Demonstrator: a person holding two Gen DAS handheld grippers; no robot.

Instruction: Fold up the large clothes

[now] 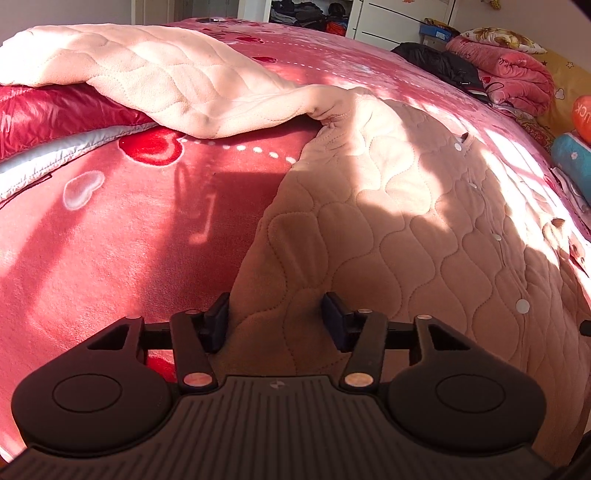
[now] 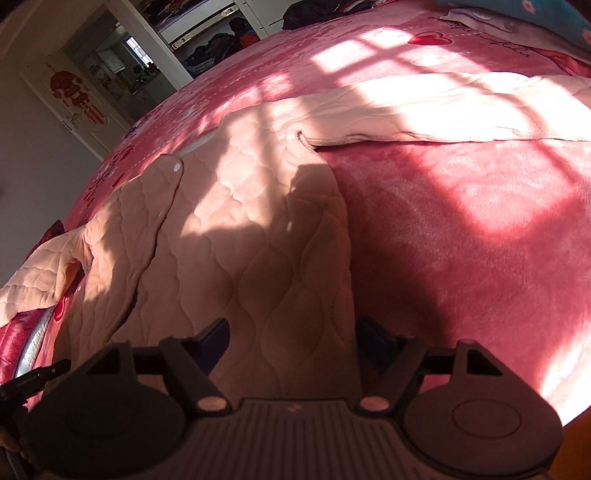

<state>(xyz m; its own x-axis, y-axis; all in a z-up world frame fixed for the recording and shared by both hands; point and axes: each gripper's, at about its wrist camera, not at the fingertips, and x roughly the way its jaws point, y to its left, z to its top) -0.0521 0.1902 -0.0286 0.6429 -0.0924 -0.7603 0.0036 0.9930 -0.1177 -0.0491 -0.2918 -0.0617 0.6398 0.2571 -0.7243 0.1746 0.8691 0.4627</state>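
A large peach quilted jacket with white snap buttons lies spread on a pink bed cover. One sleeve stretches to the far left. My left gripper is open, its jaws astride the jacket's near left hem corner. In the right wrist view the same jacket lies flat, its other sleeve reaching right. My right gripper is open, its jaws astride the jacket's near right hem corner.
A red puffy coat with grey lining lies under the left sleeve. A black garment, folded pink quilts and pillows sit at the far right. A wardrobe and doorway stand beyond the bed.
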